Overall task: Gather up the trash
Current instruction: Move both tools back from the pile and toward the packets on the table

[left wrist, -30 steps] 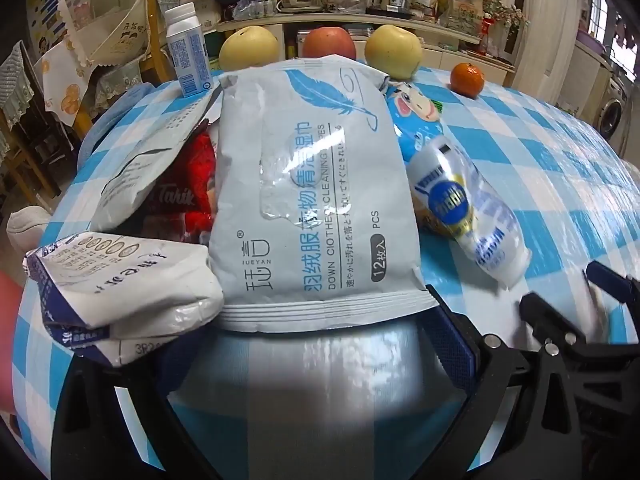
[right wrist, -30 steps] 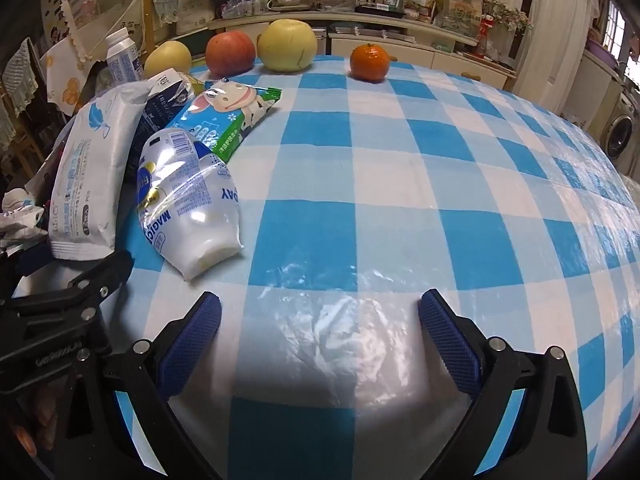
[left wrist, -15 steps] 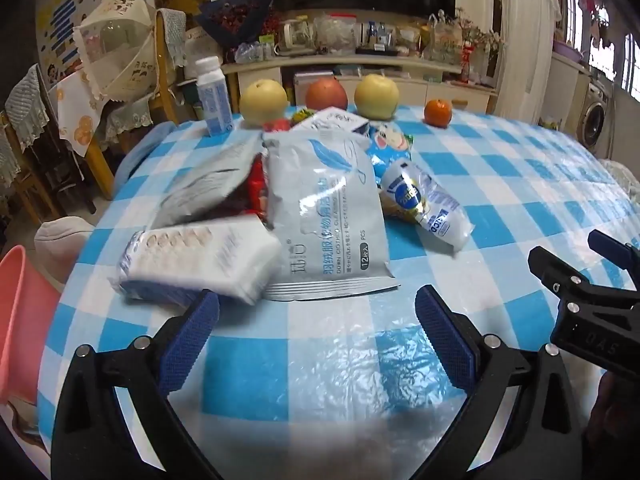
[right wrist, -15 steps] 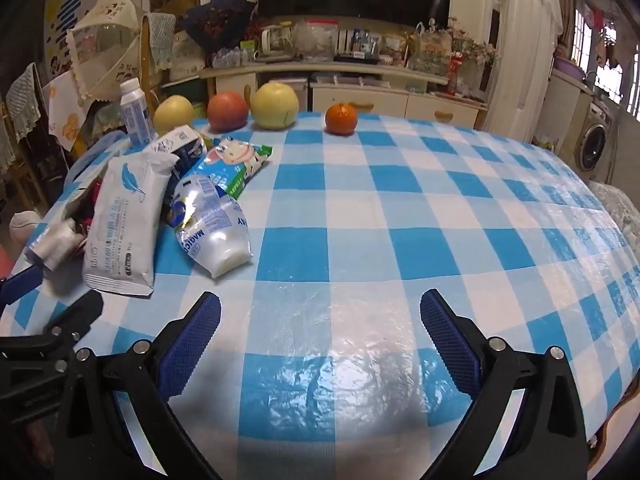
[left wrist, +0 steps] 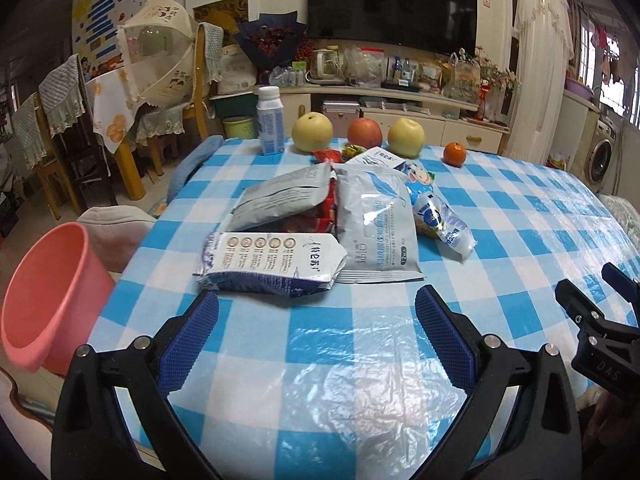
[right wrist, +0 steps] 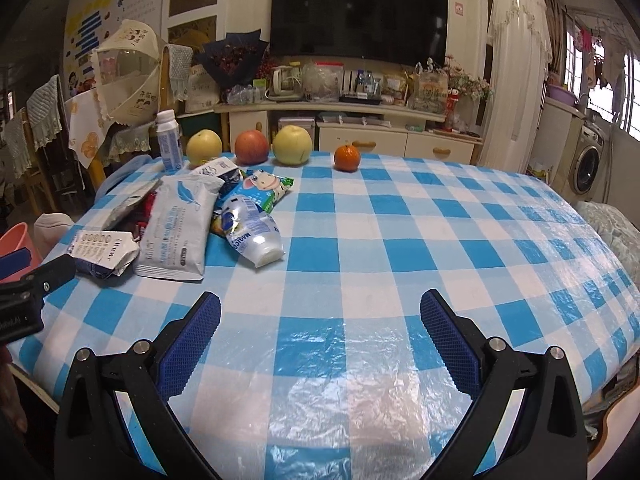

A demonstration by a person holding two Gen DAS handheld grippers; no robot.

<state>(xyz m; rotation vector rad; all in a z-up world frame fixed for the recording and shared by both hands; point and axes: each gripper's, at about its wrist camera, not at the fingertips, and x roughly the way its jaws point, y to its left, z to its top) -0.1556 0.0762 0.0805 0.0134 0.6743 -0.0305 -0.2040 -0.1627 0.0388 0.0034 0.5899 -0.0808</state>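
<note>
Having pulled back from the wet-wipe pack (left wrist: 378,224), both the left gripper (left wrist: 316,340) and right gripper (right wrist: 320,340) hang released and empty, leaving the milk carton (left wrist: 272,262) just ahead of the left fingers (left wrist: 188,340) uncollected on the bench (left wrist: 520,216).

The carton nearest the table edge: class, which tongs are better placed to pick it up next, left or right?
Left, probably. The carton lies just ahead of the open left tongs, beside the pink bin. The right tongs face bare cloth, well to its side.
</note>
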